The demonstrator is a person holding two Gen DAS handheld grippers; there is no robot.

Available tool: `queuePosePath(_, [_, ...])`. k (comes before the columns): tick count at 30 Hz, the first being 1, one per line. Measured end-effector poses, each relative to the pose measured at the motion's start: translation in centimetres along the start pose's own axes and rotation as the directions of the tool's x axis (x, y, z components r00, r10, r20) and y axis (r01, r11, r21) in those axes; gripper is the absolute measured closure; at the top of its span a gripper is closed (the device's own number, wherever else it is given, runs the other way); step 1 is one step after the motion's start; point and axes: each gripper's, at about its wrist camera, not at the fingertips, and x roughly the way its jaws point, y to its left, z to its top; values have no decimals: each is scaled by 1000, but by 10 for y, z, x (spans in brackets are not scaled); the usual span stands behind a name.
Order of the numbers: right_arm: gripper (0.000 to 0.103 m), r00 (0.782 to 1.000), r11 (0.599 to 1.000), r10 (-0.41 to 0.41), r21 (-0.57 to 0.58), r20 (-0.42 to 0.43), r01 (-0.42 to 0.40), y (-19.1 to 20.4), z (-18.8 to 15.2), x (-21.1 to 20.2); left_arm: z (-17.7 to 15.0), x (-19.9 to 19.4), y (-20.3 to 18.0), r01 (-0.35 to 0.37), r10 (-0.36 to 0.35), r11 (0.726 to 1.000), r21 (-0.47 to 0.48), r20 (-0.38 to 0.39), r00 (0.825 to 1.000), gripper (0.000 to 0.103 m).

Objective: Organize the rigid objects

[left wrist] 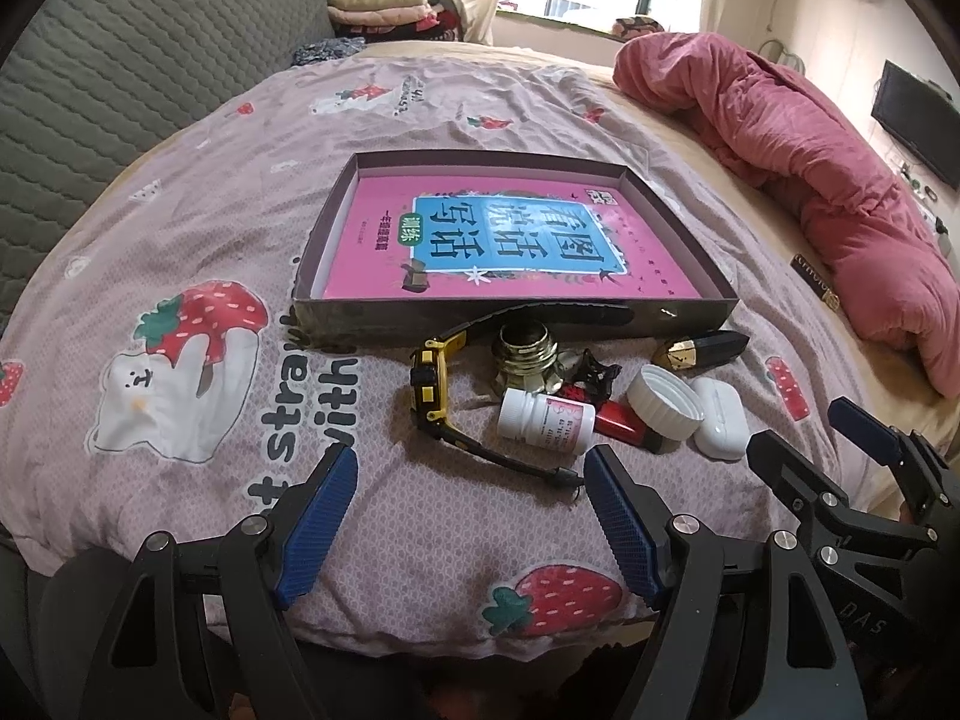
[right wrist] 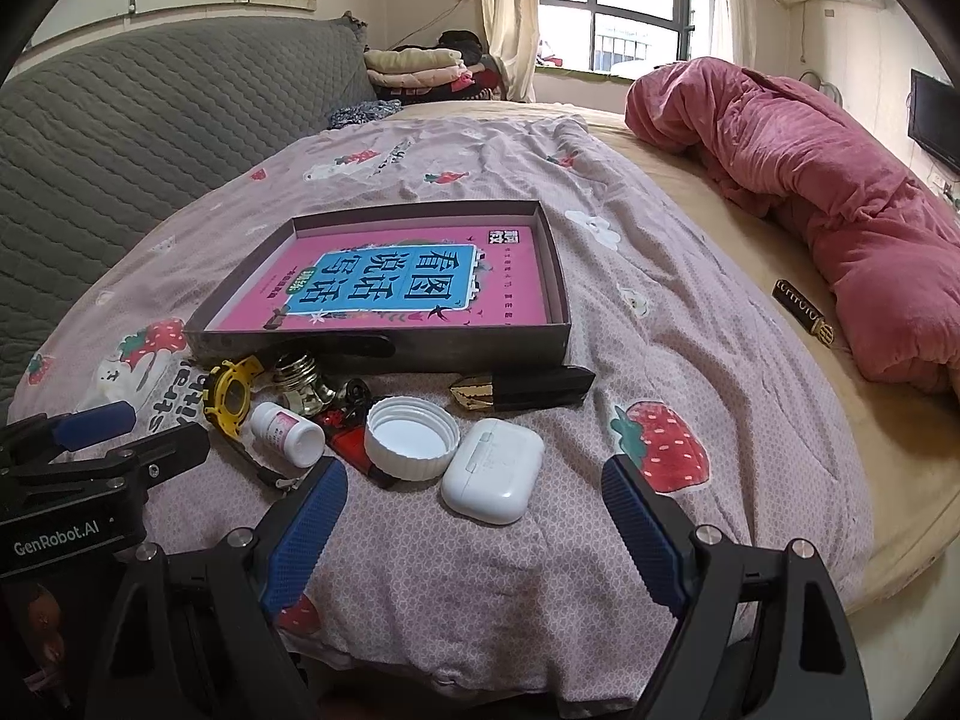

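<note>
A shallow dark box (left wrist: 690, 222) (right wrist: 555, 276) lies on the bed with a pink book (left wrist: 480, 240) (right wrist: 390, 282) inside. In front of it sits a cluster: a yellow-black watch (left wrist: 432, 384) (right wrist: 231, 399), a brass piece (left wrist: 525, 357) (right wrist: 303, 381), a white pill bottle (left wrist: 543, 420) (right wrist: 285, 432), a white cap (left wrist: 663, 399) (right wrist: 411, 438), a white earbud case (left wrist: 723, 417) (right wrist: 492, 471), and a black-gold lipstick (left wrist: 702, 351) (right wrist: 522, 390). My left gripper (left wrist: 471, 474) is open just short of the watch strap. My right gripper (right wrist: 474, 495) is open around the earbud case's near end, not touching.
A rumpled pink quilt (left wrist: 810, 150) (right wrist: 810, 180) lies along the bed's right side, with a small dark bar (right wrist: 801, 309) beside it. A grey quilted headboard (left wrist: 120, 72) stands on the left. Folded clothes (right wrist: 420, 69) are stacked by the window.
</note>
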Motion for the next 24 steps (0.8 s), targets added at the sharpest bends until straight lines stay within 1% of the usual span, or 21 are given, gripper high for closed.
queuePosePath(17, [17, 1000, 1000, 2, 2, -2, -2, 0, 0, -1, 0, -1, 0, -5, 5, 1000, 2, 0, 1000, 24])
queuePosePath(24, [17, 1000, 1000, 6, 11, -13, -6, -2, -2, 3, 0, 2, 5, -11, 11, 1000, -14, -6, 1000, 24])
